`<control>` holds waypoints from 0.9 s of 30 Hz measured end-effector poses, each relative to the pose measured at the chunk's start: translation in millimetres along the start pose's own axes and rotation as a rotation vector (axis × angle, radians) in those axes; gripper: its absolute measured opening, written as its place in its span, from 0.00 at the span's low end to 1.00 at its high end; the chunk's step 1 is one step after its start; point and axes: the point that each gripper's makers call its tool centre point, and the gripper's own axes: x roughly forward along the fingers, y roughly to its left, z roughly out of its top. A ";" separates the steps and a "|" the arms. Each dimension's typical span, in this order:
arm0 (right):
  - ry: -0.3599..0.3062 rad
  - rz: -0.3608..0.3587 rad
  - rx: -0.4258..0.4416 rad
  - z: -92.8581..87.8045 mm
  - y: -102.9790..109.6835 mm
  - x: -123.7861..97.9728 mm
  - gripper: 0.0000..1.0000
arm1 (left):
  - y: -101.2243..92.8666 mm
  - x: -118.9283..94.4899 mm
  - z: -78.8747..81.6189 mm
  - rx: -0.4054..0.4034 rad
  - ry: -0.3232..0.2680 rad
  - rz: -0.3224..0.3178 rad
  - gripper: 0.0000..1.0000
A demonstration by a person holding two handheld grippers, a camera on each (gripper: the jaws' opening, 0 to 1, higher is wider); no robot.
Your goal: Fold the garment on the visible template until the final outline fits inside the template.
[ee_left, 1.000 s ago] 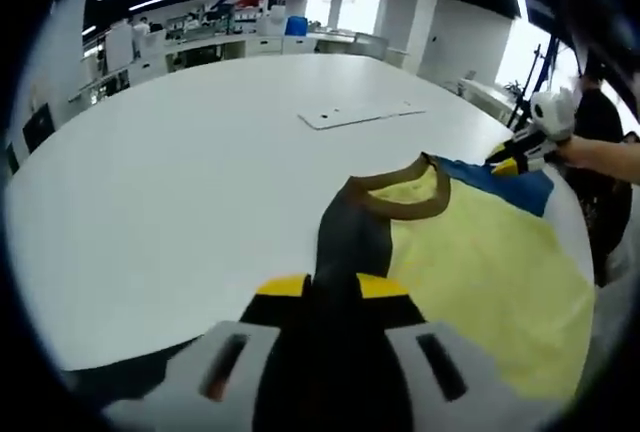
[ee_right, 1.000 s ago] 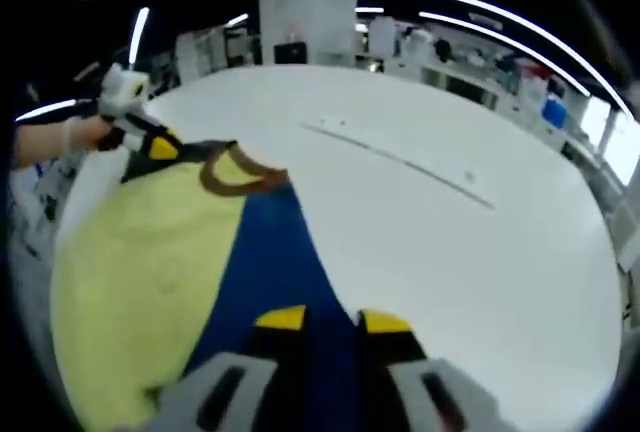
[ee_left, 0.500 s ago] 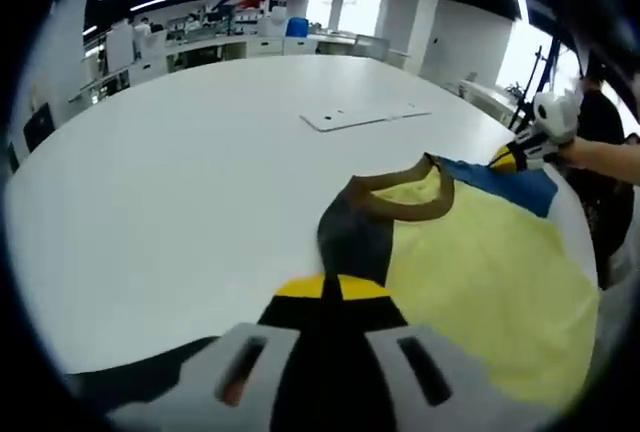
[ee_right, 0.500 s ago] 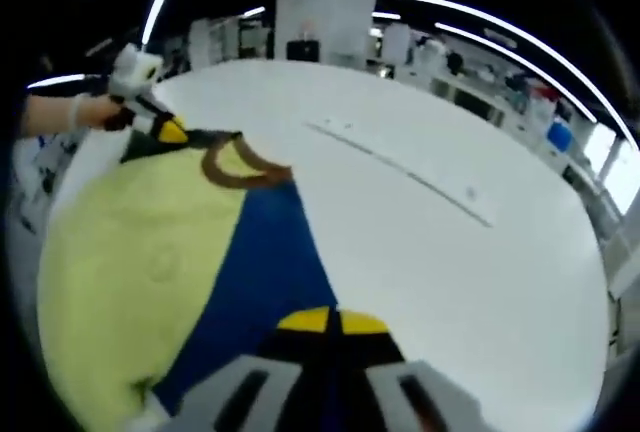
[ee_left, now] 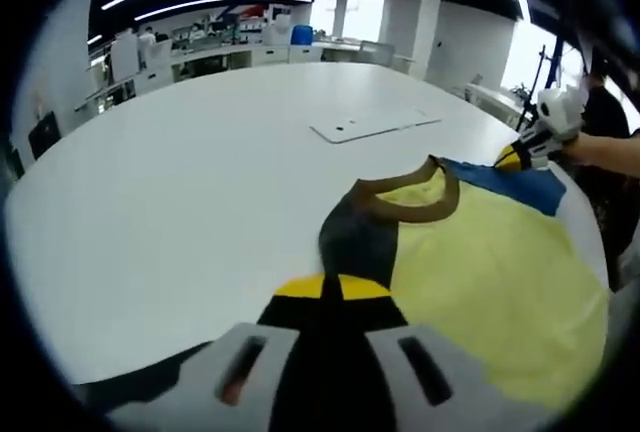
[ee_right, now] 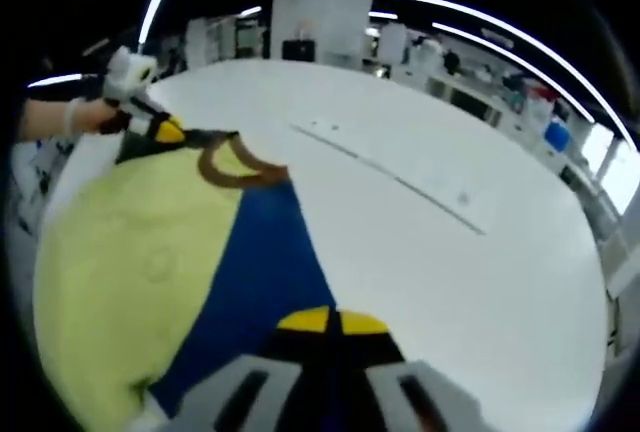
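Note:
A garment lies on the white table [ee_left: 170, 192] with a yellow body [ee_left: 490, 272], a brown collar [ee_left: 405, 202], a black sleeve [ee_left: 355, 237] and a blue sleeve [ee_left: 505, 180]. My left gripper [ee_left: 332, 287] is shut on the black sleeve. In the right gripper view my right gripper [ee_right: 330, 320] is shut on the blue sleeve [ee_right: 265, 262], beside the yellow body [ee_right: 130, 252]. Each gripper also appears in the other's view: the right gripper [ee_left: 520, 154] and the left gripper [ee_right: 155, 129]. The template [ee_left: 375, 124], a flat white sheet, lies beyond the collar, apart from the garment; it is also the template [ee_right: 400, 180].
A person's hand [ee_right: 75, 117] holds the left gripper, and an arm [ee_left: 600, 152] holds the right one at the table's edge. Benches and shelves [ee_left: 230, 37] stand far behind the table. Bare tabletop [ee_right: 480, 292] spreads around the template.
Both grippers' jaws, slightly apart a second ago, have shut on the sleeves. The garment and the template lie where they were.

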 end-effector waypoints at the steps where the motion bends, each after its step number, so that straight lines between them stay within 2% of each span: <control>1: -0.001 0.000 0.006 -0.1 -1.0 0.3 0.00 | -1.6 -0.4 -0.1 -0.001 -0.002 -0.001 0.00; 8: 0.000 -0.020 0.019 -0.1 -0.8 0.0 0.00 | -2.8 -0.2 -0.8 0.015 -0.001 0.001 0.04; 11: 0.005 -0.030 0.017 -0.7 -1.5 -0.9 0.00 | -3.8 -0.7 -1.4 0.070 0.017 0.021 0.18; 13: -0.008 -0.022 0.033 3.4 2.5 -4.1 0.03 | -1.1 -5.6 -3.4 0.102 0.033 0.045 0.28; 17: -0.024 -0.009 0.031 9.2 10.2 -10.6 0.10 | 2.0 -17.2 3.6 0.083 -0.010 0.026 0.31; 20: -0.047 0.023 0.037 14.0 19.5 -14.5 0.19 | 0.3 -26.5 1.0 0.083 -0.026 0.019 0.37; 23: -0.064 0.053 0.040 15.3 34.3 -20.1 0.31 | -2.7 -39.2 -8.2 0.084 -0.028 0.015 0.46; 25: -0.061 0.063 0.028 11.4 43.4 -24.2 0.42 | 7.7 -43.1 -10.8 0.088 -0.028 0.020 0.57; 27: -0.051 0.077 0.017 7.4 50.1 -27.5 0.54 | -0.7 -54.5 -19.3 0.079 -0.026 0.013 0.64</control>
